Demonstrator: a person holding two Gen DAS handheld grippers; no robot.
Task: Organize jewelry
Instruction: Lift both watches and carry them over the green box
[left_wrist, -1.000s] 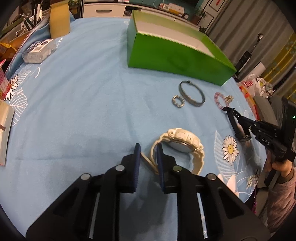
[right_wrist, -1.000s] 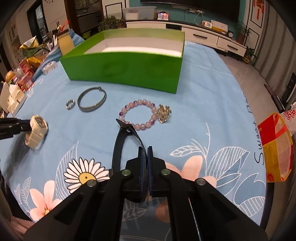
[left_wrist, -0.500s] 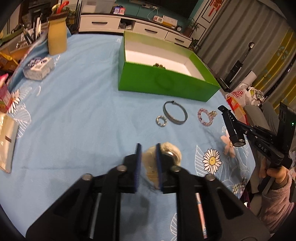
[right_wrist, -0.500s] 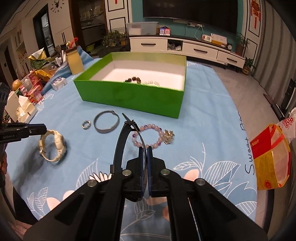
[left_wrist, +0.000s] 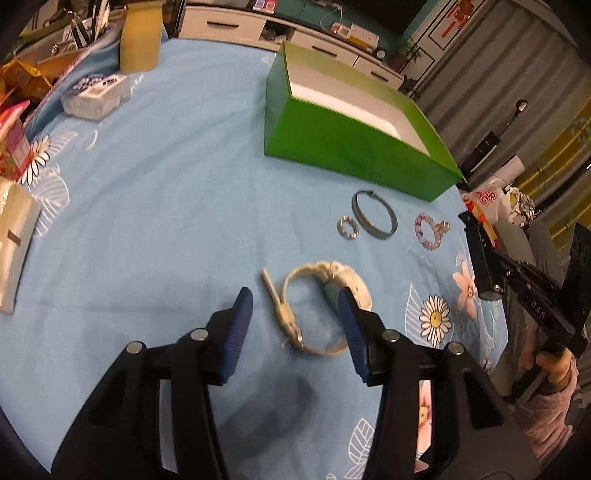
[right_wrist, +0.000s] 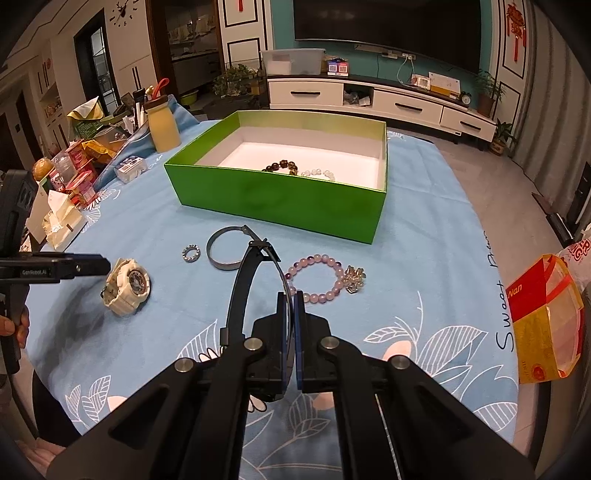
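A white watch (left_wrist: 325, 275) lies on the blue cloth between the fingers of my left gripper (left_wrist: 294, 295). Its jaws are opening and the pads stand off the watch. From the right wrist view the same white watch (right_wrist: 127, 286) rests just past the left gripper (right_wrist: 92, 266). My right gripper (right_wrist: 291, 295) is shut on the strap of a black watch (right_wrist: 243, 288), which loops up to the left of the jaws. The green box (right_wrist: 280, 199) holds a dark bead bracelet (right_wrist: 280, 166) and a pale one (right_wrist: 319, 172).
In front of the box lie a grey bangle (right_wrist: 221, 254), a small sparkly ring (right_wrist: 190, 254) and a purple bead bracelet (right_wrist: 317, 275) with a charm. A yellow bottle (right_wrist: 162, 129) and snack packs crowd the left. A red and yellow bag (right_wrist: 543, 317) sits off the right table edge.
The left jaws, shut on the white watch half a second ago, have spread, and the watch now lies loose on the cloth. The right gripper has risen with the black watch.
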